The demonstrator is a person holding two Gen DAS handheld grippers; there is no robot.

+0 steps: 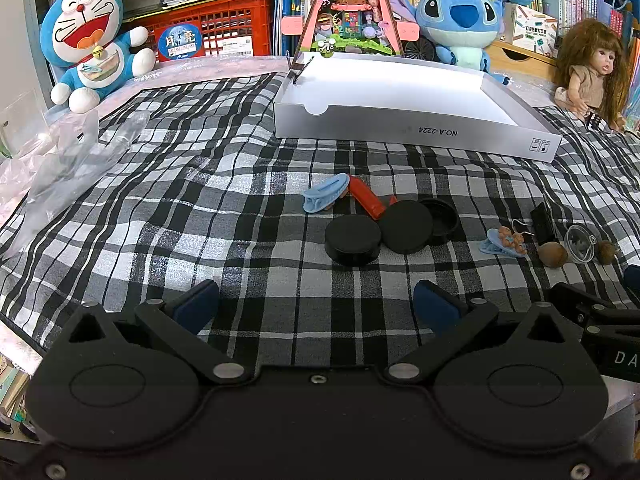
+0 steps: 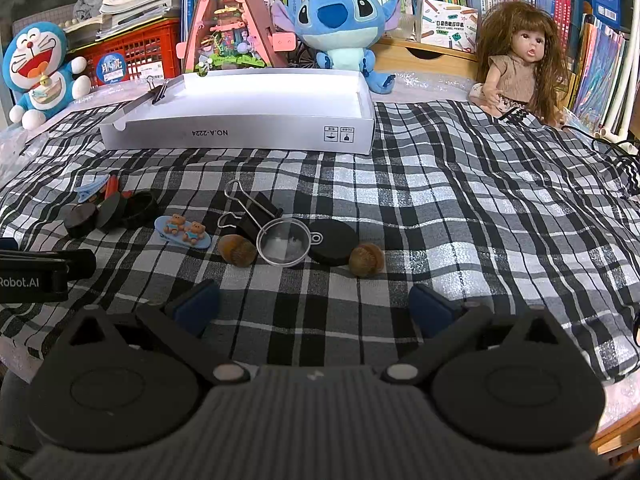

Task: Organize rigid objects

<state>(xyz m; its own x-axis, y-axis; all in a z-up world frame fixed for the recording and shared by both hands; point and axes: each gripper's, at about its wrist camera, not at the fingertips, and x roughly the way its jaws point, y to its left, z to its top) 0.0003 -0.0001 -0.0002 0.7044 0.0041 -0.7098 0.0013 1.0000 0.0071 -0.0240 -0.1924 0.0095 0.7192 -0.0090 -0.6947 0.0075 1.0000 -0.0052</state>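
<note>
The small rigid items are found scattered on the checked cloth, in front of the open white box, whose long side faces the cameras with its interior seen bare. In the left group, three black round lids lie touching and overlapping, with a red clip and a blue hair clip just behind them, the red clip's long axis running diagonally toward the near right. In the right group, a blue bear clip lies flat, a black binder clip is set with its wire handles pointing left, a clear round cap rests against a further black lid, and one acorn is noted at each side, the second acorn touching that lid. Open cloth is noted to the right of this group and between the items and the box. A binder clip is fixed on the box's left rim.

The left gripper is spread wide, holding nothing, above bare cloth short of the lids. The right gripper is likewise spread wide and empty, short of the acorns.
</note>
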